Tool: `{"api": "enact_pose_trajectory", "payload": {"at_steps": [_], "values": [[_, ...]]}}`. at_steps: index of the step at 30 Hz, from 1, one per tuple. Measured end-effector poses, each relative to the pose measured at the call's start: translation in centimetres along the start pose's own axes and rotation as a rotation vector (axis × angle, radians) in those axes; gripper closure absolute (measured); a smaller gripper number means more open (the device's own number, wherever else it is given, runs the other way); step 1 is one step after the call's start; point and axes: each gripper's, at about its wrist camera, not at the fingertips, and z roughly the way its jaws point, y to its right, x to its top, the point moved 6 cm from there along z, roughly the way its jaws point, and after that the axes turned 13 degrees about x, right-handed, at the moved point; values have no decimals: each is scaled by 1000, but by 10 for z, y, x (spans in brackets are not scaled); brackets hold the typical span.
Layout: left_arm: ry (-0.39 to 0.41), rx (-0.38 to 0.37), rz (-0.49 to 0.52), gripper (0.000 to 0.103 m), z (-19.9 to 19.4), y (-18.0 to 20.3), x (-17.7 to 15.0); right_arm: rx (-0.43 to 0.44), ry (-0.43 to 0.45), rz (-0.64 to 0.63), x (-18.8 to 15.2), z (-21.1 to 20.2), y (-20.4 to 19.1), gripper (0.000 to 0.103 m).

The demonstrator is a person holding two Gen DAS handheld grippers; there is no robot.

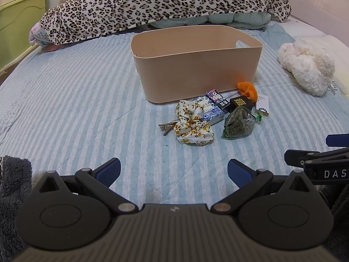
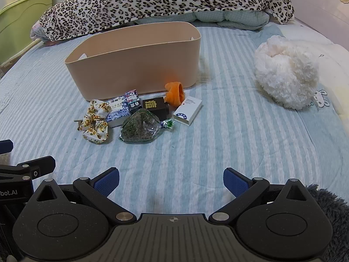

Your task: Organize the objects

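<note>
A beige plastic bin (image 1: 196,69) (image 2: 135,65) stands on the striped bed. In front of it lies a cluster of small items: a floral scrunchie (image 1: 194,126) (image 2: 96,122), a clear bag of green dried herbs (image 1: 238,123) (image 2: 140,127), a blue-and-white patterned box (image 1: 210,109) (image 2: 117,110), a black box (image 1: 241,103) (image 2: 156,107), an orange plush piece (image 1: 247,89) (image 2: 174,92) and a white card box (image 2: 187,110). My left gripper (image 1: 174,173) is open and empty, well short of the cluster. My right gripper (image 2: 171,182) is open and empty, also short of it.
A leopard-print blanket (image 1: 163,4) is heaped behind the bin. A white fluffy plush (image 1: 307,67) (image 2: 285,74) lies at the right. A green bed frame (image 1: 19,26) stands at the far left. A grey hair clip (image 1: 166,127) lies beside the scrunchie.
</note>
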Motion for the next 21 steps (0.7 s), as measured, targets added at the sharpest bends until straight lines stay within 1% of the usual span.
{"api": "enact_pose_trajectory", "payload": {"at_steps": [12,21], "values": [[-13,-9,3,0,4,3,-3,-1,-3,5,-1,2,2,0],[-14,-2,16,0,4,5,-1,-2,-5,12,0,3,4,0]]}}
